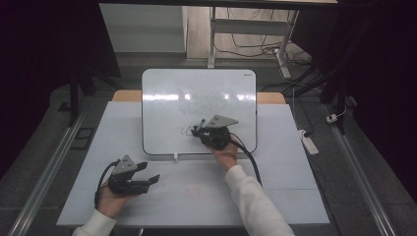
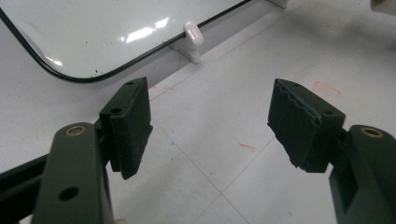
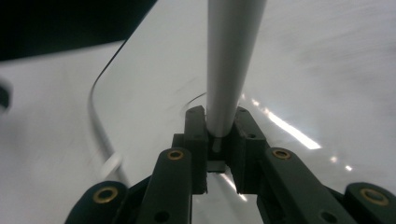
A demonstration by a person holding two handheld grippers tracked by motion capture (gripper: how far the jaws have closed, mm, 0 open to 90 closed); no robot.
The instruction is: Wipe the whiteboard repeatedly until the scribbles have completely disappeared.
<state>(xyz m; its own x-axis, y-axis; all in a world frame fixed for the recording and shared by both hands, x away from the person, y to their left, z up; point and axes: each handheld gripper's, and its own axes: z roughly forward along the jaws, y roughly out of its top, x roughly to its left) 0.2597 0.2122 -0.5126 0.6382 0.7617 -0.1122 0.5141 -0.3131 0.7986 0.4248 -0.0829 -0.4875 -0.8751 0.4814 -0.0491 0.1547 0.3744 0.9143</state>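
Writing on the whiteboard [image 1: 162, 98] looks like the step in hand: the right gripper [image 1: 200, 129] is clamped tight on a marker [image 3: 229, 60], holding it over the lower middle of the board, just beside a small dark squiggle [image 1: 187, 130]. In the right gripper view the pale barrel rises straight out from between the closed jaws. The left gripper [image 2: 210, 123] rests on the table [image 1: 275, 196] in front of the board, well apart from it, jaws wide and holding nothing. The next stroke probably calls for steady, light pressure and a level drag so the tip neither skips nor slips in the grip. Whether the tip touches the board now is hard to tell; it is cut off in the right gripper view and too small from above. Faint older marks on the board are unreadable.
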